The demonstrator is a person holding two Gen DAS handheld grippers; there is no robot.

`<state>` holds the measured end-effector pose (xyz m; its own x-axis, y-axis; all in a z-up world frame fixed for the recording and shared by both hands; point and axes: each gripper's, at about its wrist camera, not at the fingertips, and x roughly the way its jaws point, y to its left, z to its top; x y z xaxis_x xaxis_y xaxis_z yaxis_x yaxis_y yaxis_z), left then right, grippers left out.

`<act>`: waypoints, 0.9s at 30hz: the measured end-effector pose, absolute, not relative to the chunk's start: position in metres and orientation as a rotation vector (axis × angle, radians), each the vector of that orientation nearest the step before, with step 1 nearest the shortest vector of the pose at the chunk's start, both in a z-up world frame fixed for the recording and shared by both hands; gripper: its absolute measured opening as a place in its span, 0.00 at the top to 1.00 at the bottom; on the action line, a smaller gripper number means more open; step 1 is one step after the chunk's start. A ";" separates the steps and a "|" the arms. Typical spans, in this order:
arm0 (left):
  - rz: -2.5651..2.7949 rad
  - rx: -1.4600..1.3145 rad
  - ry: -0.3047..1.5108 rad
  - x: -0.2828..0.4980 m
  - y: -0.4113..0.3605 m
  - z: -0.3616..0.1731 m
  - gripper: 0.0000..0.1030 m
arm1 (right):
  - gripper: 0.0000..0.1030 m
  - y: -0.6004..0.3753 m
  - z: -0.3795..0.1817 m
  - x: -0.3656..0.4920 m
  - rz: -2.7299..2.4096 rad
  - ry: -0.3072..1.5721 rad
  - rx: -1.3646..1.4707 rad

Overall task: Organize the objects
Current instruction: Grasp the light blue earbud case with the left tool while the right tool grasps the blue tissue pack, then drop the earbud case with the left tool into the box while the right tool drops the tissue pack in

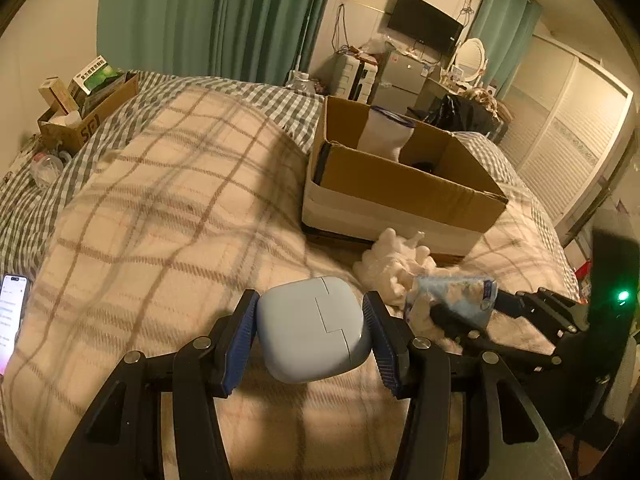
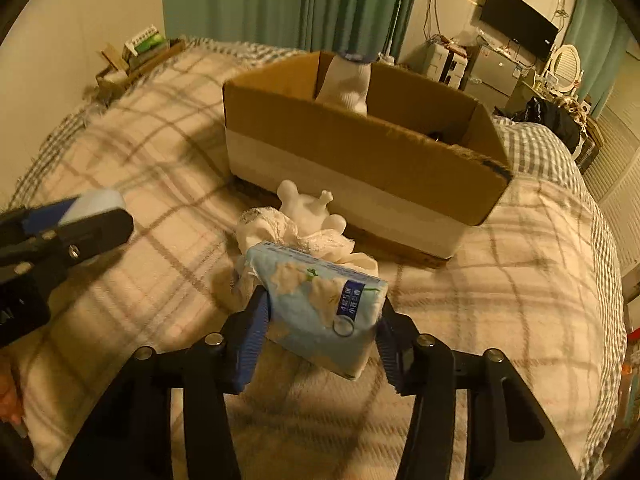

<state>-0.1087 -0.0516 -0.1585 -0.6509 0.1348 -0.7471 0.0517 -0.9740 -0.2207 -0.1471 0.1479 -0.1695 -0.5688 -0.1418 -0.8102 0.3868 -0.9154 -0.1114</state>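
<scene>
My left gripper (image 1: pixel 311 330) is shut on a pale blue rounded case (image 1: pixel 312 326) and holds it over the plaid blanket. My right gripper (image 2: pixel 322 326) is shut on a light blue tissue pack (image 2: pixel 320 304); it also shows in the left wrist view (image 1: pixel 452 300) at the right. An open cardboard box (image 2: pixel 360 140) stands on the bed beyond both grippers, with a white sock (image 2: pixel 346 80) upright inside. The same box (image 1: pixel 400 184) and sock (image 1: pixel 386 132) show in the left wrist view. The left gripper with the case shows at the left of the right wrist view (image 2: pixel 80 216).
A white figurine (image 2: pixel 308 208) and a crumpled white cloth (image 2: pixel 296 236) lie in front of the box. A smaller cardboard box with packets (image 1: pixel 88 104) sits at the bed's far left. A lit phone (image 1: pixel 12 316) lies at the left edge. Furniture and a TV (image 1: pixel 424 22) stand behind.
</scene>
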 end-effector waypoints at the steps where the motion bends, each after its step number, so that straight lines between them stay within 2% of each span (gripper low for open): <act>1: 2.793 -1.292 -0.346 -0.107 -0.051 -0.157 0.48 | 0.53 0.147 -0.166 -0.145 -2.518 0.397 1.247; 8: 2.801 -1.252 -0.316 -0.095 -0.040 -0.137 0.48 | 0.54 0.161 -0.130 -0.122 -2.553 0.301 1.138; 15: 2.772 -1.150 -0.245 -0.105 -0.021 -0.093 0.47 | 0.54 0.186 -0.070 -0.114 -2.593 0.236 0.990; 23: 2.743 -1.051 -0.141 -0.168 -0.002 -0.015 0.48 | 0.54 0.191 0.045 -0.156 -2.712 0.339 0.733; 27: 2.749 -1.040 -0.113 -0.213 0.009 0.001 0.47 | 0.54 0.186 0.071 -0.200 -2.702 0.304 0.728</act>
<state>-0.2134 0.0095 0.0011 -0.7326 0.2129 -0.6465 -0.1594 -0.9771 -0.1412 -0.1997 0.1859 0.0710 -0.8168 -0.2537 -0.5182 0.3626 -0.9243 -0.1190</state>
